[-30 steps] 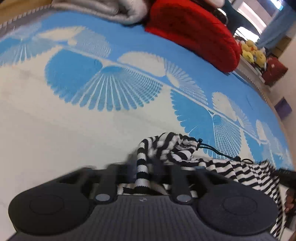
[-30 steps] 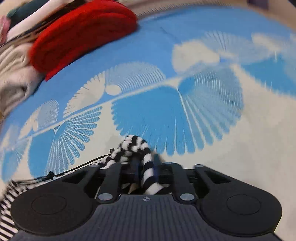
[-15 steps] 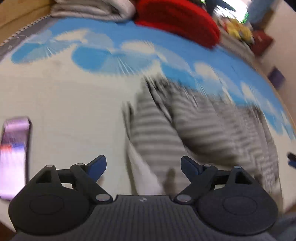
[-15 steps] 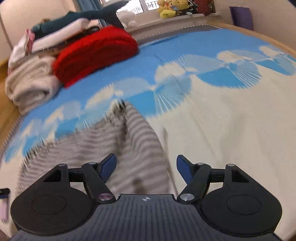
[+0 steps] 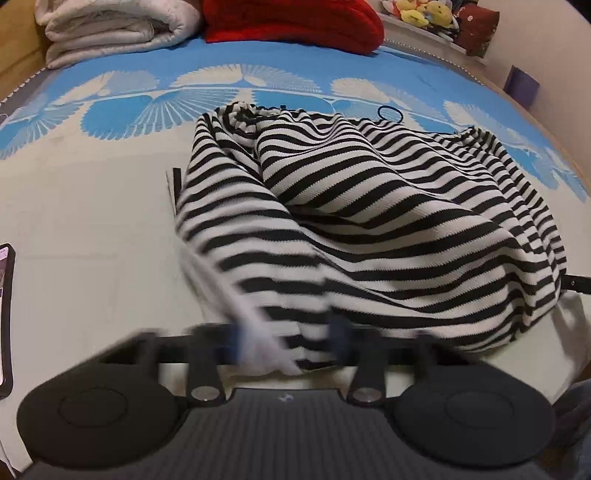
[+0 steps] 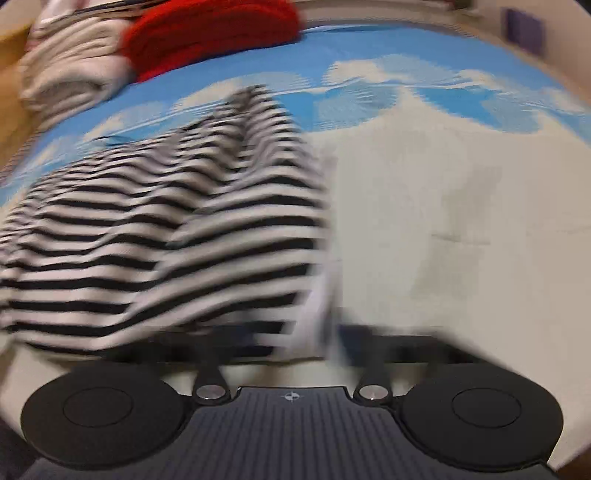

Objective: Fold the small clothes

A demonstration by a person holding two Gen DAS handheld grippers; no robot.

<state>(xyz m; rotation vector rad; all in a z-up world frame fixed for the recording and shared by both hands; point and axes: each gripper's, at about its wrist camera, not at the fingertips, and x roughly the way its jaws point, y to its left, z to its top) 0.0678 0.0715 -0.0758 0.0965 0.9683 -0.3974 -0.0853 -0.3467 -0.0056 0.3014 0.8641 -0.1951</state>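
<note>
A black-and-white striped knit garment [image 5: 369,192] lies bunched on the blue-and-cream bed cover [image 5: 92,221], its drawstring end at the far side. In the left wrist view my left gripper [image 5: 288,339] is at the garment's near edge. Its jaws are closing, blurred, with the white hem and striped cloth between them and a gap still showing. In the right wrist view the same garment [image 6: 166,229] fills the left half. My right gripper [image 6: 332,339] is at its near right corner, jaws closing and almost together on the white hem.
A red cushion [image 5: 295,18] and a folded white blanket [image 5: 110,29] lie at the bed's far end, with plush toys [image 5: 417,13] on a ledge behind. A phone [image 5: 5,317] lies at the left edge. Bare cream cover [image 6: 461,221] spreads right of the garment.
Both grippers let go of the garment's far end and opened wide. They drew back to its near edge, and their jaws have come in around the hem.
</note>
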